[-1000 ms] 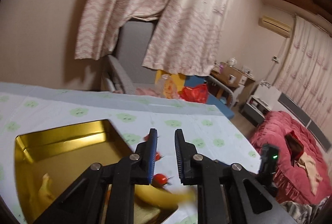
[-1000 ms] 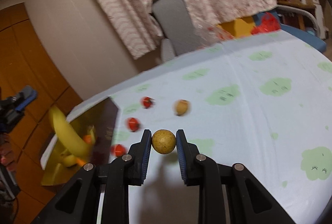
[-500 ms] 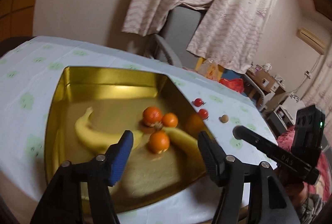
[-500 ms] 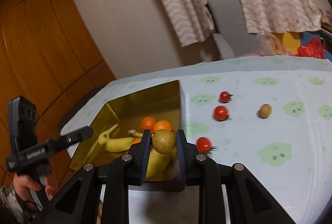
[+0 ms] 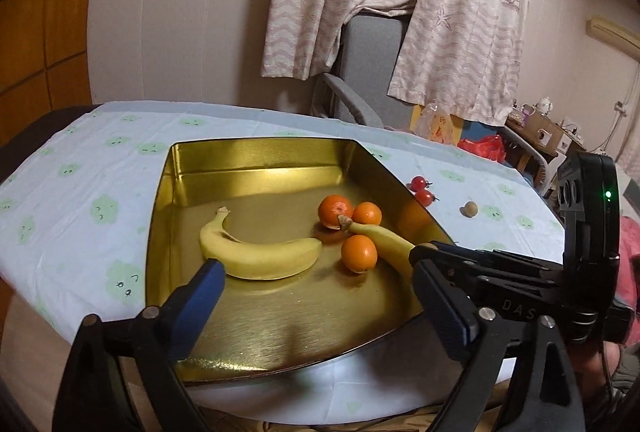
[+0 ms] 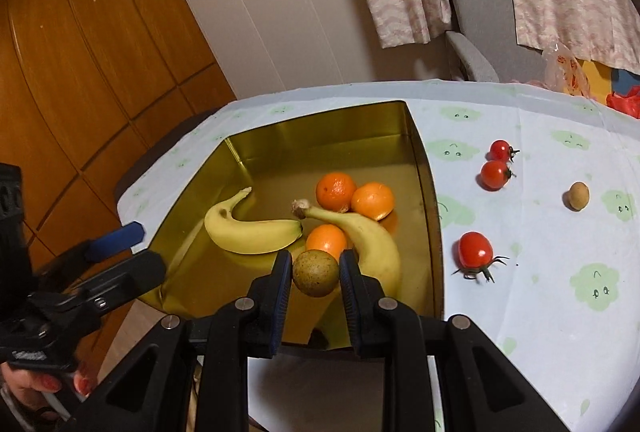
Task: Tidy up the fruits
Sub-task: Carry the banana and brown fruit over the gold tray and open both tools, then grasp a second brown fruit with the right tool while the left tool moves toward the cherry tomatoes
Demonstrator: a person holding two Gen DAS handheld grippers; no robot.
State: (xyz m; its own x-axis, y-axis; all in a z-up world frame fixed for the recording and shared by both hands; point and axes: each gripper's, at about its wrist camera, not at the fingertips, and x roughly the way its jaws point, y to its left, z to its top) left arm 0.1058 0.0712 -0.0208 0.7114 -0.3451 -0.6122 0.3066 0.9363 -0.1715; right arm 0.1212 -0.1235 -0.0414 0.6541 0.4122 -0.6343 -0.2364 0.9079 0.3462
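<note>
A gold tray (image 5: 260,143) (image 6: 420,167) holds two bananas (image 5: 256,252) (image 6: 368,236) and three oranges (image 5: 359,252) (image 6: 335,189). My left gripper (image 5: 318,272) hovers over the tray's near end with its jaws opening wide; only tray floor shows between them, and one banana lies just past the left pad. My right gripper (image 6: 315,272) is shut on a round brown fruit (image 6: 315,273) above the tray's near right corner. Three cherry tomatoes (image 6: 475,250) and a second brown fruit (image 6: 577,195) lie on the tablecloth to the right of the tray.
The table wears a pale blue cloth with green cloud prints (image 6: 596,286). A grey chair (image 5: 372,71) stands behind it under hanging curtains. Wood panelling (image 6: 80,51) lines the left. A hand (image 6: 36,384) holds the left gripper's handle.
The left jaws went from shut to wide open as the gripper dropped toward the tray, where a second banana now lies. The right gripper carried the brown fruit leftward from over the cloth to over the tray.
</note>
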